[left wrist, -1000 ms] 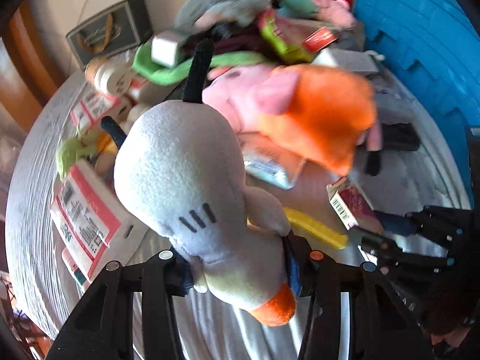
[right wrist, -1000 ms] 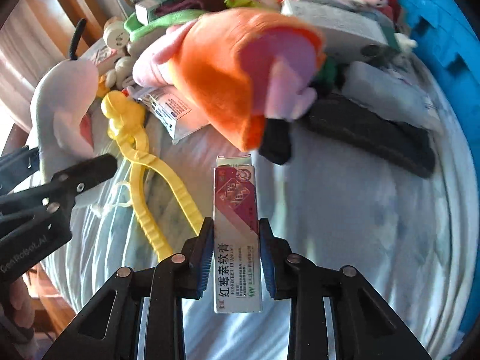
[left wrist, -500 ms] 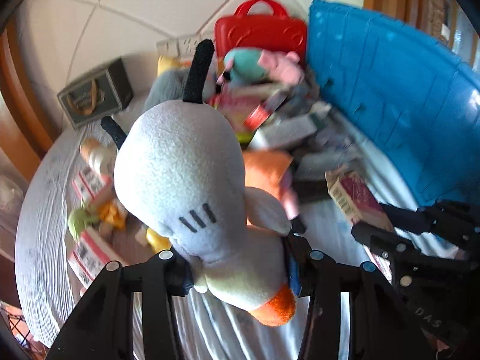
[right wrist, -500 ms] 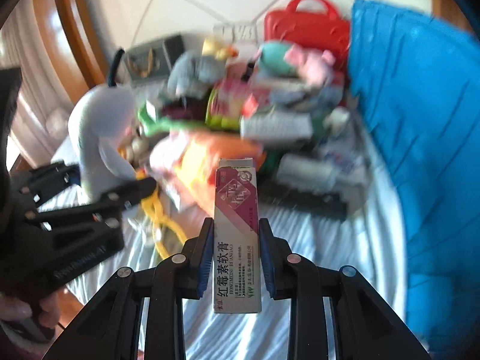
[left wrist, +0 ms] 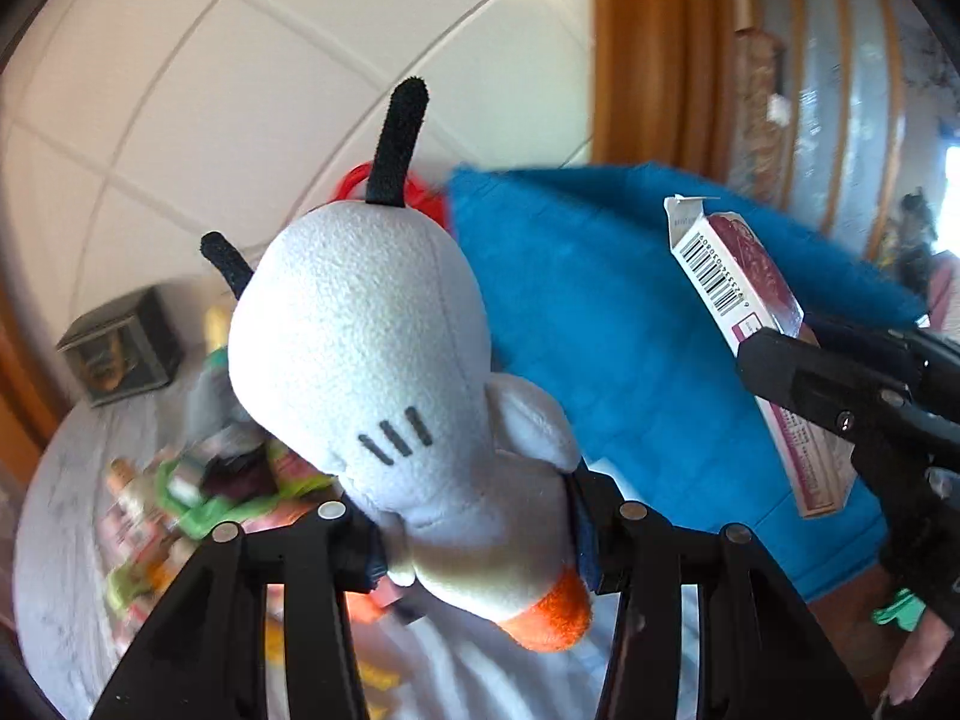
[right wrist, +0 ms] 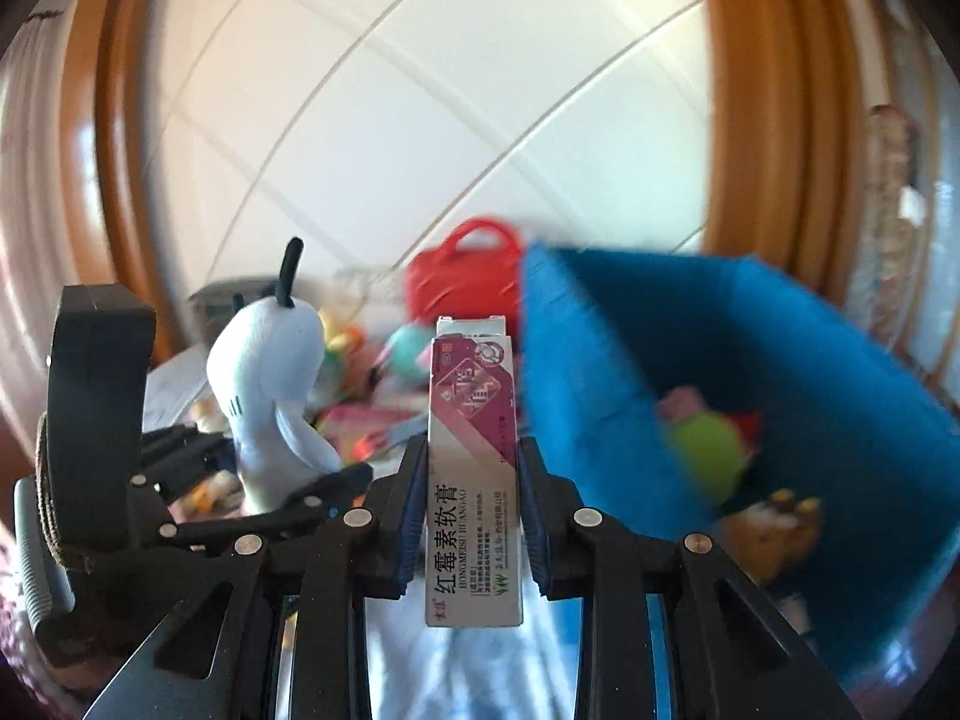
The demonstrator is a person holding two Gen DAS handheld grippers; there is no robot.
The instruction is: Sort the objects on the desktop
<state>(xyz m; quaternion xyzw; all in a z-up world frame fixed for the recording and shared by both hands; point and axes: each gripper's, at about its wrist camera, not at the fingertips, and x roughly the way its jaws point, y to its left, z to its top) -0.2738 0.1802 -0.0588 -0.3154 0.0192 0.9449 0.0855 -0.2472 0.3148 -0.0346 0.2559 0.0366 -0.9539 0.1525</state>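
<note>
Both grippers raised; left gripper point(left wrist: 474, 534) clamps plush point(left wrist: 372, 360); right gripper point(right wrist: 471, 516) clamps box point(right wrist: 471, 480).

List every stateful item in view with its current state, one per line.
Left tool: shut on white plush toy, lifted.
Right tool: shut on ointment box, upright, lifted.
Blue bin: open, plush toys already inside.
Red case: closed, behind the bin.

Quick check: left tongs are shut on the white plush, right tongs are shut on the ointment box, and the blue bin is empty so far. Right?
Not quite. The left tongs are shut on the white plush and the right tongs on the ointment box, but the blue bin is not empty: the right wrist view shows a green toy and other items inside it.
</note>
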